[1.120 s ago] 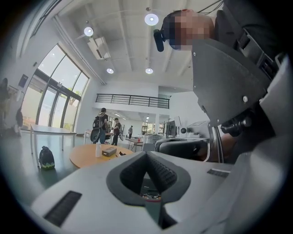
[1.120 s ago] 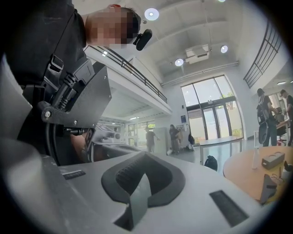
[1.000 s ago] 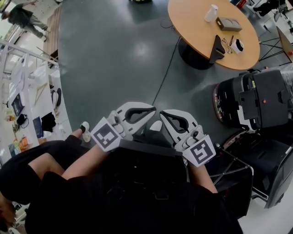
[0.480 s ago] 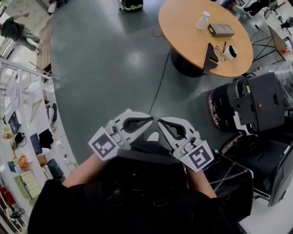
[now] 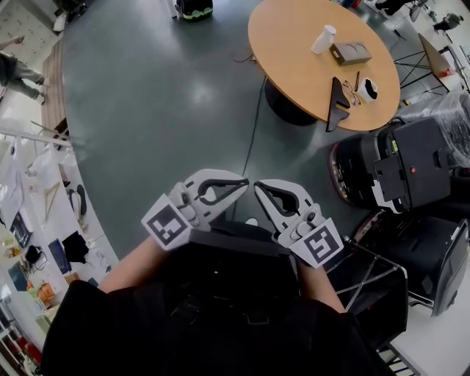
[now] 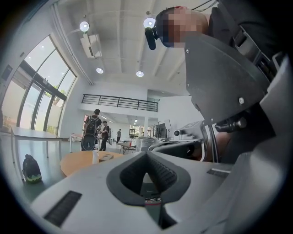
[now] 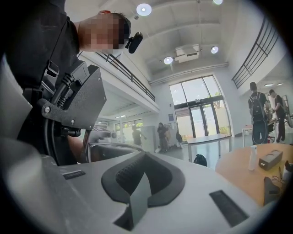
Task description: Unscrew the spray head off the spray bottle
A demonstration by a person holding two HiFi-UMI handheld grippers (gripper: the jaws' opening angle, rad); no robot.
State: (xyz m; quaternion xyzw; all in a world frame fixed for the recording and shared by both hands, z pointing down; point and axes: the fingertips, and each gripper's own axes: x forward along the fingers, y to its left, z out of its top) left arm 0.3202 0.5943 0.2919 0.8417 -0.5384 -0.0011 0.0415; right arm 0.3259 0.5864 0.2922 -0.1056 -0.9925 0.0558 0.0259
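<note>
The spray bottle stands upright on the round wooden table, at about 1 o'clock from the grippers and well apart from them. It is white, with its spray head on top. In the right gripper view it shows at 3 o'clock, small and far off.

The unscrewing is not yet begun; this looks like the approach, with nothing in reach. Next the person has to close in on the table, open one set of tongs to steady the bottle's body, and take the head with the other.

The left gripper and right gripper are held low in front of the body, tips near each other. Each has its jaws closed tip to tip, with nothing between them.

The bottle is opaque, so I cannot tell what it holds or how full it is. Just beside it at 4 o'clock lies a flat grey box, closed. A backpack sits on the floor at 12 o'clock.
</note>
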